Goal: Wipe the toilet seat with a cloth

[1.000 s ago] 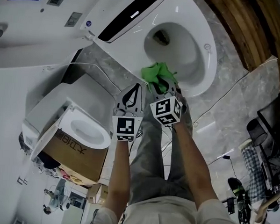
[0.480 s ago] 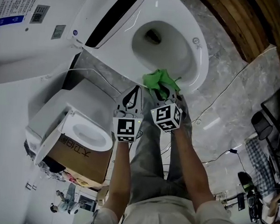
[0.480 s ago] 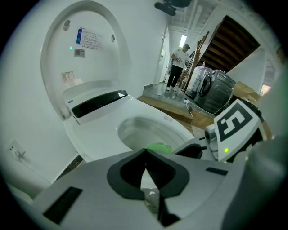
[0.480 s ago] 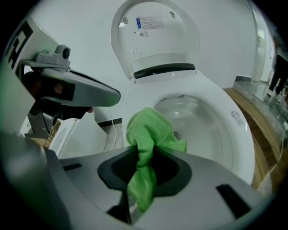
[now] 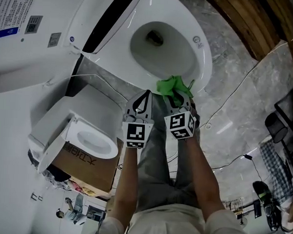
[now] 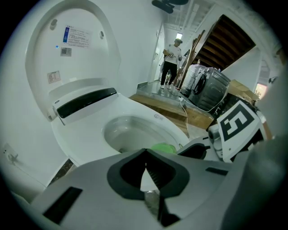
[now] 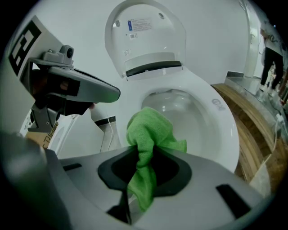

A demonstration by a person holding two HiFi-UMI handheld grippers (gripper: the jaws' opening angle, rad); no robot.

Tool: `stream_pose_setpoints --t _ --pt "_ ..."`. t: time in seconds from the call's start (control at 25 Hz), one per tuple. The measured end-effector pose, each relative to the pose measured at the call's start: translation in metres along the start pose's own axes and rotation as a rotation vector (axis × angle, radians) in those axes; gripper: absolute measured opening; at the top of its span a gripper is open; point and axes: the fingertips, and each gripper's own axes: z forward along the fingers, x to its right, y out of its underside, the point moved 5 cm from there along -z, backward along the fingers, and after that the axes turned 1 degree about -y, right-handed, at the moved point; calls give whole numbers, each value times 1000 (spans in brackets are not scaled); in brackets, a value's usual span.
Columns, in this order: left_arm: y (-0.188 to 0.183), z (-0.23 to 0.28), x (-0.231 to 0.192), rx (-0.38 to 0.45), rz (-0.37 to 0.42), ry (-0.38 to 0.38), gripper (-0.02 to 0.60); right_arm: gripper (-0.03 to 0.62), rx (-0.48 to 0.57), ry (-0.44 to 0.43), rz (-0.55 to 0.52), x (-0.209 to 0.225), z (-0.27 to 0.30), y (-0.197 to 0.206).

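Observation:
A white toilet with its lid raised fills the upper middle of the head view; its seat rim rings the bowl. My right gripper is shut on a green cloth that bunches out past the jaws at the seat's near edge. In the right gripper view the green cloth hangs over the near rim. My left gripper is shut with nothing in it, held beside the right one just short of the toilet. The left gripper view shows the bowl ahead.
A second white toilet seat lies on a cardboard box at the left. A wooden step runs along the upper right, cables trail over the grey marble floor, and a person stands far off.
Both grippers and the green cloth have shifted slightly right along the seat's near edge, and the head view has swung so the toilet sits further left.

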Motion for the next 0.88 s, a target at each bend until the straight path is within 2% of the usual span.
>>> stream_pose_setpoints --t 0.88 --pt "-12 23 43 -18 53 69 12 95 5 94 90 50 -32 28"
